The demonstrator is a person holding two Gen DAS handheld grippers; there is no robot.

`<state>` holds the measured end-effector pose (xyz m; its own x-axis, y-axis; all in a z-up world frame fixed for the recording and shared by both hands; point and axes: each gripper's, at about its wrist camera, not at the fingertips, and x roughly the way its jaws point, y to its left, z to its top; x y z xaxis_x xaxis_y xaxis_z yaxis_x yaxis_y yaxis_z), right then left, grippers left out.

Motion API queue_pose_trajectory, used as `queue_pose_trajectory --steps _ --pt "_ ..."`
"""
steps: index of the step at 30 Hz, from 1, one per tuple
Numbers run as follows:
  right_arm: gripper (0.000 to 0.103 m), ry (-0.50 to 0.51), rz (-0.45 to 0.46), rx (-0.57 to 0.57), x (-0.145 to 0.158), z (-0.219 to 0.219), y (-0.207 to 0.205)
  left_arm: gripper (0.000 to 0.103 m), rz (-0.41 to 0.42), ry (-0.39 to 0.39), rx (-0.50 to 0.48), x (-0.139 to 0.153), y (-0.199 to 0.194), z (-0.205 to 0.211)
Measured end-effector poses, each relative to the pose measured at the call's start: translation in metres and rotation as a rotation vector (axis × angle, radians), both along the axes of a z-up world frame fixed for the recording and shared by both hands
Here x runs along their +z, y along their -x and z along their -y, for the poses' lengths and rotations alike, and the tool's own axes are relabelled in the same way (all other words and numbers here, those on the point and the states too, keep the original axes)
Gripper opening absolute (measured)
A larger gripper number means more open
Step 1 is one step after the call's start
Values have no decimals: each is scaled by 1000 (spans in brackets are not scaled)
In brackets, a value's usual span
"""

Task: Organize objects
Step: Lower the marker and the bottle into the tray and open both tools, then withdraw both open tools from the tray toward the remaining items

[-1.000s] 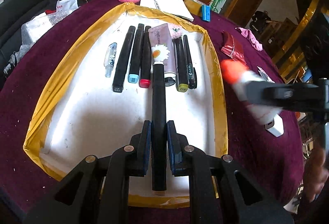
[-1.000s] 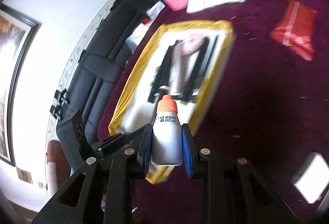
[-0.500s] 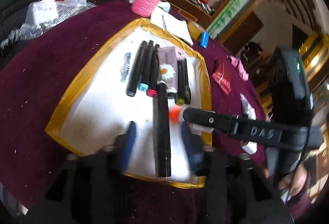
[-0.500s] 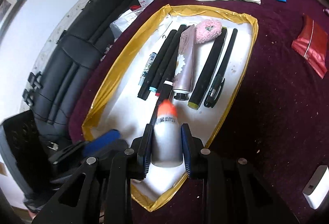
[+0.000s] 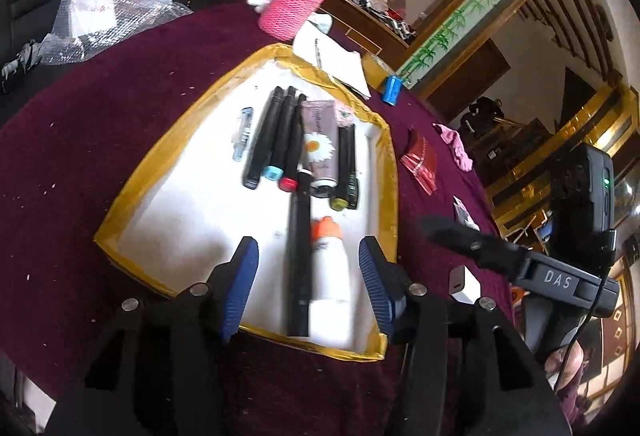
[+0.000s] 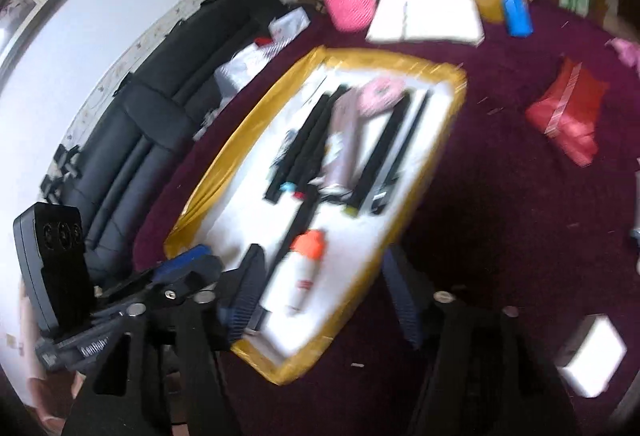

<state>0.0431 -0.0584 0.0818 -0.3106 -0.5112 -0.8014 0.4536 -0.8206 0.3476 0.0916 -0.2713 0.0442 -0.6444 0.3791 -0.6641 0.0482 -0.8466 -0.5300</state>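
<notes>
We judge the tidying well along. In the tray (image 5: 132, 212) a far row already lies lined up: a small clear pen (image 5: 242, 132), three black markers (image 5: 276, 136), a daisy tube (image 5: 318, 148) and two more dark pens (image 5: 347, 164). Nearer to us a long black pen (image 5: 299, 260) and a white bottle (image 5: 330, 284) with an orange cap rest side by side on the white floor, touching or nearly so.

Our left gripper (image 5: 308, 284) has its jaws apart and opening; pen and bottle lie between the blue pads (image 5: 240, 276), but neither pad presses on them. Our right gripper (image 6: 320, 288) is likewise opening, the bottle (image 6: 298, 276) lying loose between its blurred jaws.

What looks left: things out on the maroon cloth (image 5: 80, 140) to the right, namely a red packet (image 5: 420, 164), a blue cylinder (image 5: 391, 89), a pink scrap (image 5: 454, 146) and a white block (image 5: 464, 284).

The left view shows the tray sharply, plus the right tool's body at its right edge. The right view, smeared, alone shows a black sofa (image 6: 140, 140) along the left wall, and the left tool near-left. It also shows the red packet (image 6: 568, 116) and the block (image 6: 592, 356) more fully.
</notes>
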Motion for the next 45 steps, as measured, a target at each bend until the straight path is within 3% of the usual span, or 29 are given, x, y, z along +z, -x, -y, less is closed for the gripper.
queue_pose_trajectory --steps 5,7,11,12,13,14,15,16,19,23,26,28,31,33,37,41,45 --pt "69 -104 -146 -82 17 -50 -3 54 -26 36 -41 12 -2 -21" --pt "69 -205 -234 -153 21 -74 -2 55 -45 73 -47 18 -4 -29" --pt "69 -521 -506 -371 43 -134 3 55 -95 139 -71 31 -6 -49" --pt "72 -569 -571 -414 50 -147 1 55 -109 151 -79 34 -7 -54" --pt "87 -597 -632 -462 59 -163 0 55 -123 164 -87 37 -6 -60" --pt "98 -588 -678 -511 67 -183 -2 55 -145 182 -101 41 -6 -69" --pt "102 -557 -693 -533 69 -197 -1 55 -158 192 -109 44 -5 -75" --pt "102 -510 -670 -541 68 -215 3 55 -175 204 -125 47 -5 -83" --pt "102 -400 -389 -603 38 -268 34 55 -210 229 -193 54 -2 -109" --pt "102 -294 -256 -640 5 -295 53 54 -169 174 -307 55 13 -140" --pt "102 -167 -148 -601 -15 -302 64 54 -143 149 -332 57 21 -157" --pt "102 -143 -102 -589 -26 -301 75 54 -144 153 -350 59 23 -169" --pt "102 -138 -100 -606 -32 -309 91 54 -139 167 -405 63 30 -194" --pt "102 -111 -111 -629 -34 -316 90 54 -147 234 -445 63 43 -222" --pt "102 39 -152 -667 -35 -341 84 54 -138 329 -521 53 78 -277" --pt "102 198 -148 -699 -40 -369 74 54 -78 350 -625 36 120 -326" --pt "102 301 -138 -725 -37 -386 71 54 -38 446 -657 10 156 -359"
